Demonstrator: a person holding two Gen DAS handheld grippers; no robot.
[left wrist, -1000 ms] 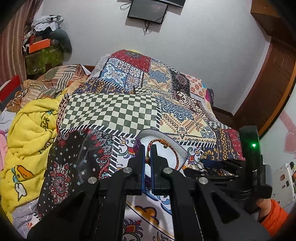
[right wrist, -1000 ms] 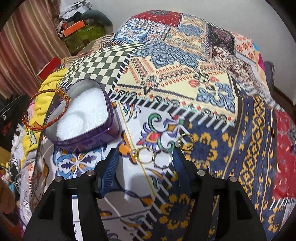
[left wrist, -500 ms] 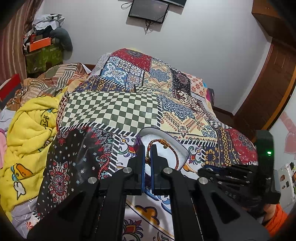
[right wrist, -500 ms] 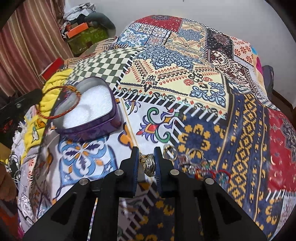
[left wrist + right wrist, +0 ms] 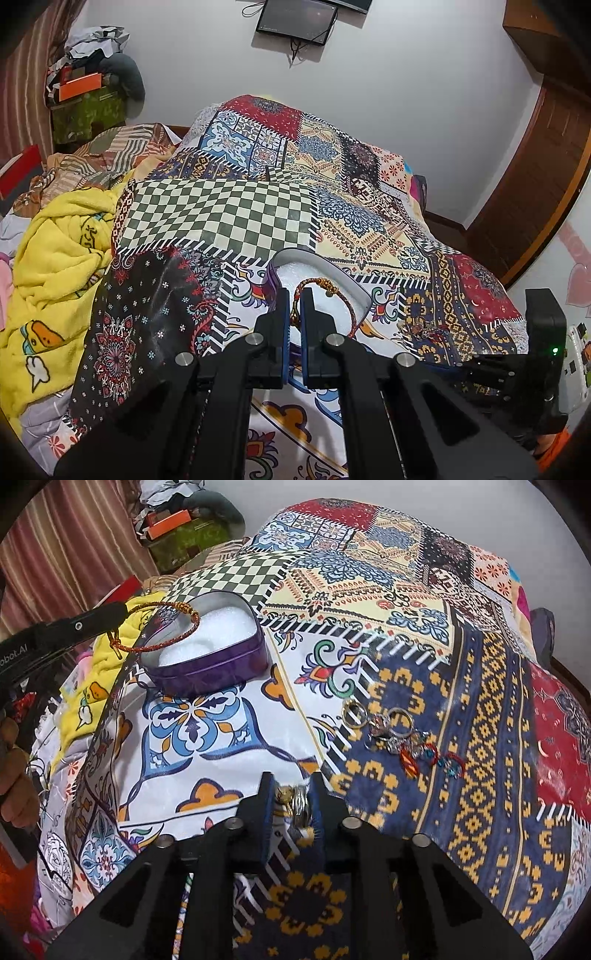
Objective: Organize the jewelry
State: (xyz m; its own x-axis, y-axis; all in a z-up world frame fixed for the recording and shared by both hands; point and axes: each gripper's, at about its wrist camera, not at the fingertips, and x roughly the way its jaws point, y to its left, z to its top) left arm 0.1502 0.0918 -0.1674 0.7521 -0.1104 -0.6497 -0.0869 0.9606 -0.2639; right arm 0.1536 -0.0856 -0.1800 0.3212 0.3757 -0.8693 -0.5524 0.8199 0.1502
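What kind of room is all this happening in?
Most likely a bedroom in someone's home. The work surface is a bed under a patchwork quilt, with a rumpled yellow blanket beside it, a wooden door and a small screen mounted on the white wall.

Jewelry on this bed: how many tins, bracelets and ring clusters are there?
Heart tin: 1
Braided bracelet: 1, in the left tongs
Ring clusters: 2, one loose on the quilt, one in the right tongs
Total: 4
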